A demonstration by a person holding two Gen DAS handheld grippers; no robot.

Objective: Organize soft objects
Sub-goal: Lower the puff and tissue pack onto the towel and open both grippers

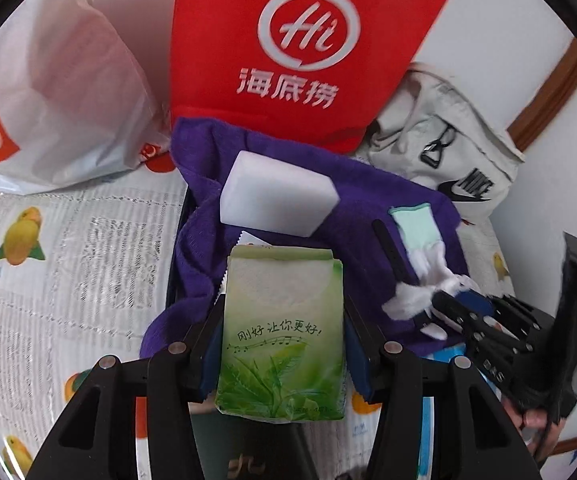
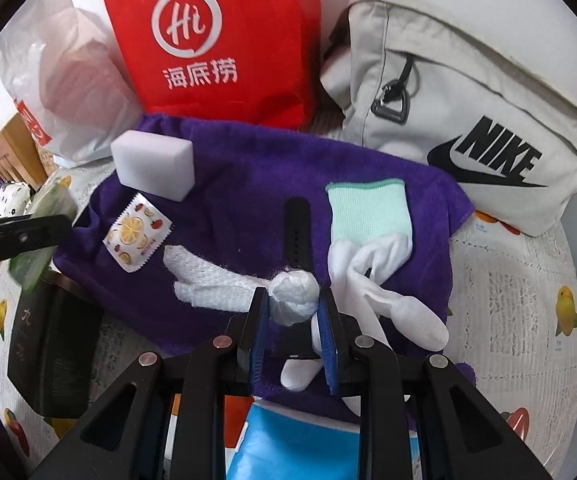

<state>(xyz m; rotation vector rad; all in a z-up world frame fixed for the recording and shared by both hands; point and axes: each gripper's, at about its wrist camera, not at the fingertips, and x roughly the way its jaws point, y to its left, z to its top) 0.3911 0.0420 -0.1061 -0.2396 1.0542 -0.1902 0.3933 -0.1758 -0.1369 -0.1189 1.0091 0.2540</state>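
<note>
My left gripper (image 1: pixel 283 320) is shut on a green tissue pack (image 1: pixel 280 344), held just above the near edge of a purple towel (image 1: pixel 288 176). A white sponge block (image 1: pixel 276 196) lies on the towel just beyond the pack. My right gripper (image 2: pixel 293 304) is shut on the balled end of a white gauze roll (image 2: pixel 294 290); its loose tail (image 2: pixel 208 284) trails left over the purple towel (image 2: pixel 248 168). Also on the towel are a white glove (image 2: pixel 368 216) with a mint cuff, a black strap (image 2: pixel 298 224), a fruit-print sachet (image 2: pixel 136 236) and the sponge block (image 2: pixel 154 164).
Behind the towel stand a red paper bag (image 2: pixel 208 40), a white plastic bag (image 2: pixel 68 80) and a beige Nike bag (image 2: pixel 468 100). A black box (image 2: pixel 48 344) sits at the left, a blue packet (image 2: pixel 292 440) under my right gripper. A fruit-print tablecloth (image 1: pixel 68 260) covers the table.
</note>
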